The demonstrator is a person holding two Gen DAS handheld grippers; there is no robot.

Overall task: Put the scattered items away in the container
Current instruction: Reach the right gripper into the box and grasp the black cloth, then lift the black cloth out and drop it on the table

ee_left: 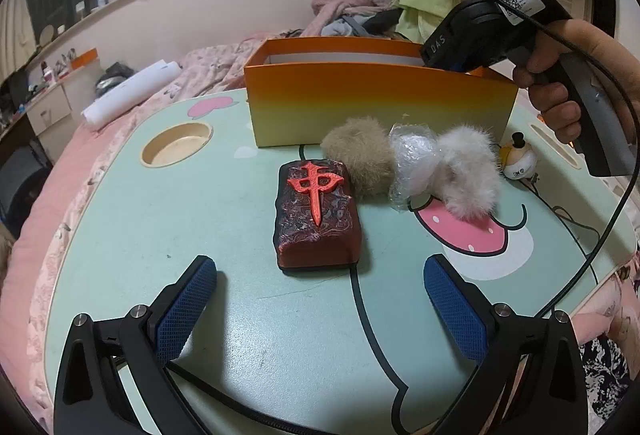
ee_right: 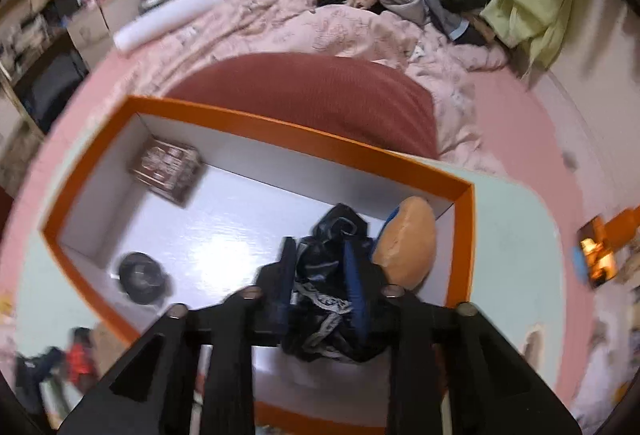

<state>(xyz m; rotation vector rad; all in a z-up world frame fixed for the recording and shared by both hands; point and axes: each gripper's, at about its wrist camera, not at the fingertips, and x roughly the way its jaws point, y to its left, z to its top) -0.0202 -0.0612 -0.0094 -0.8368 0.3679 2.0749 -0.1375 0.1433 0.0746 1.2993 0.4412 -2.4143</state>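
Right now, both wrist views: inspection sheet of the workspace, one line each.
Surface: mint cartoon-print table on a bed.
Job's things: orange box; outside it a red mahjong block, tan pom-pom, white pom-pom, plastic wrap.
Clutter: small figurine.
Grippers: left gripper open, empty; right gripper shut on black bag over the box.
Cables: black cable trails from right gripper.
Surroundings: pink bedding, clothes.
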